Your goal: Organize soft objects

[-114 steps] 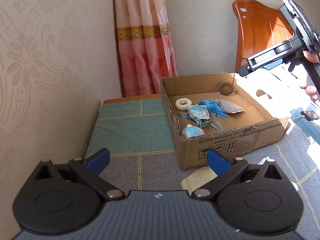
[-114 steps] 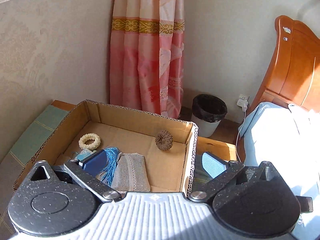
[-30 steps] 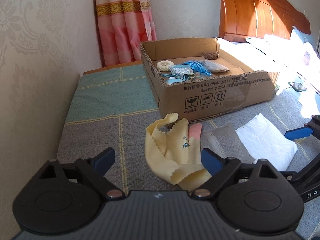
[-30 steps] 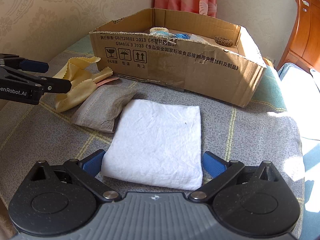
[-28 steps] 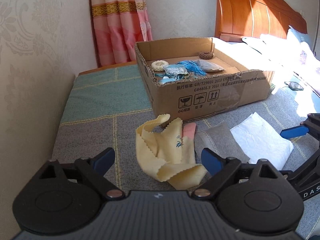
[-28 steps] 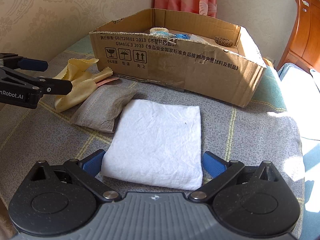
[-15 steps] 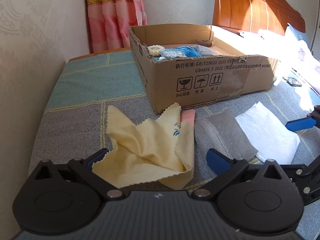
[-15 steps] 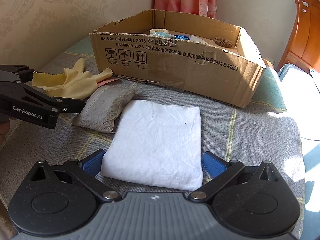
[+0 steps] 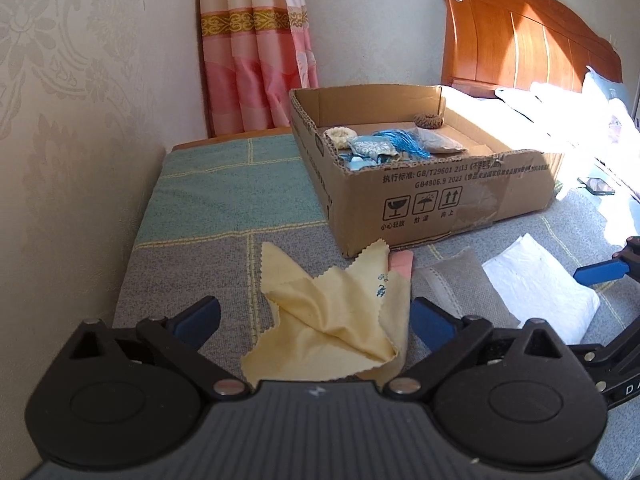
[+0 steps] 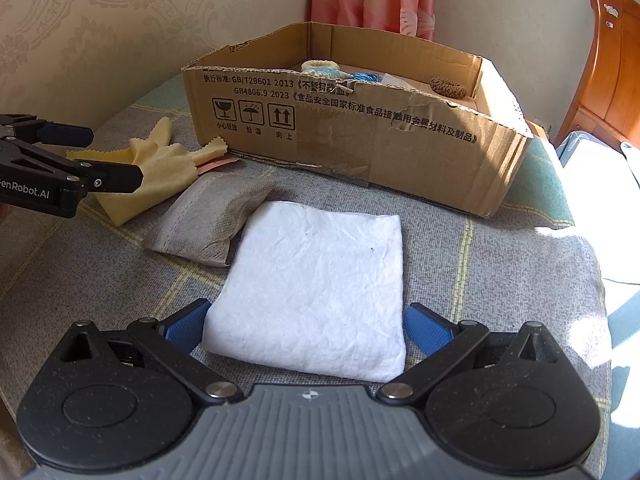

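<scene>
A crumpled yellow cloth (image 9: 336, 320) lies on the grey checked cover, between the open fingers of my left gripper (image 9: 316, 320). It also shows in the right wrist view (image 10: 160, 172). A grey fabric pouch (image 10: 208, 216) lies beside it, then a folded white cloth (image 10: 320, 284). My right gripper (image 10: 306, 326) is open, its fingers on either side of the white cloth's near edge. A cardboard box (image 10: 360, 128) behind them holds several small soft items (image 9: 384, 144). A pink piece (image 9: 402, 264) peeks from under the yellow cloth.
A patterned wall (image 9: 72, 140) runs close on the left. A pink curtain (image 9: 256, 48) hangs behind the box. A wooden headboard (image 9: 520, 48) and sunlit bedding are at the right, with a phone (image 9: 598, 188) on the bed.
My left gripper has tilted up and drawn closer over the yellow cloth, which now lies flatter between its fingers. My right gripper has stayed at the white cloth's edge.
</scene>
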The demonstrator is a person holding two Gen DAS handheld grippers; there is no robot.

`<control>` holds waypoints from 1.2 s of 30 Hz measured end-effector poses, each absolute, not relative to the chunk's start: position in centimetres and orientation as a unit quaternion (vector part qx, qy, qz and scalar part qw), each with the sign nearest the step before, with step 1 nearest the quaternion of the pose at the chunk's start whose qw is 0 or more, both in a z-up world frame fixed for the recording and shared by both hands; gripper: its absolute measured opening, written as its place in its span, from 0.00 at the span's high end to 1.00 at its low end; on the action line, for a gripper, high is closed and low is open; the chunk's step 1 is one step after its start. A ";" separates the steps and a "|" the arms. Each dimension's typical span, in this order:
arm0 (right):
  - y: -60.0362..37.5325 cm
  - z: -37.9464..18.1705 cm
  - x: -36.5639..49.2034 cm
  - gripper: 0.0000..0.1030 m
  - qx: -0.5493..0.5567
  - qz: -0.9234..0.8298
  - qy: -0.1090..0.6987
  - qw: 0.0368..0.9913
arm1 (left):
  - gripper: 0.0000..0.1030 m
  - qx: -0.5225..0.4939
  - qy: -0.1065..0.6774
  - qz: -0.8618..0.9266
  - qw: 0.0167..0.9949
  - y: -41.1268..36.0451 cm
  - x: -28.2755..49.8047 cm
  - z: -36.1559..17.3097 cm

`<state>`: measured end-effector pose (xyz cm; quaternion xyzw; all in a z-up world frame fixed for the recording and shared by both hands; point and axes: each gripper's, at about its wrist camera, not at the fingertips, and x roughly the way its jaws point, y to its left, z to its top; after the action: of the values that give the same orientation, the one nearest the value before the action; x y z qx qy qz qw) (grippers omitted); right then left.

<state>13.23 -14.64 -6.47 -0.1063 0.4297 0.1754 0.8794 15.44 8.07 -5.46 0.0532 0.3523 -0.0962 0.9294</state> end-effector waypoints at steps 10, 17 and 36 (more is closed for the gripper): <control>-14.6 -6.4 13.1 0.00 -0.106 0.177 0.426 0.881 | 0.28 0.002 0.368 -0.082 0.926 9.0 17.1 -6.4; -14.7 -6.5 13.1 0.00 -0.106 0.178 0.423 0.882 | 0.79 0.012 0.372 -0.085 0.924 7.7 17.0 -7.3; -14.8 -6.5 12.8 0.00 -0.108 0.184 0.416 0.884 | 0.95 -0.003 0.295 -0.124 0.947 7.9 13.9 0.2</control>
<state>12.76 -14.81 -6.48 -0.1078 0.4162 0.1840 0.8839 13.90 7.87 0.21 -0.0028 0.2946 -0.1243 0.9475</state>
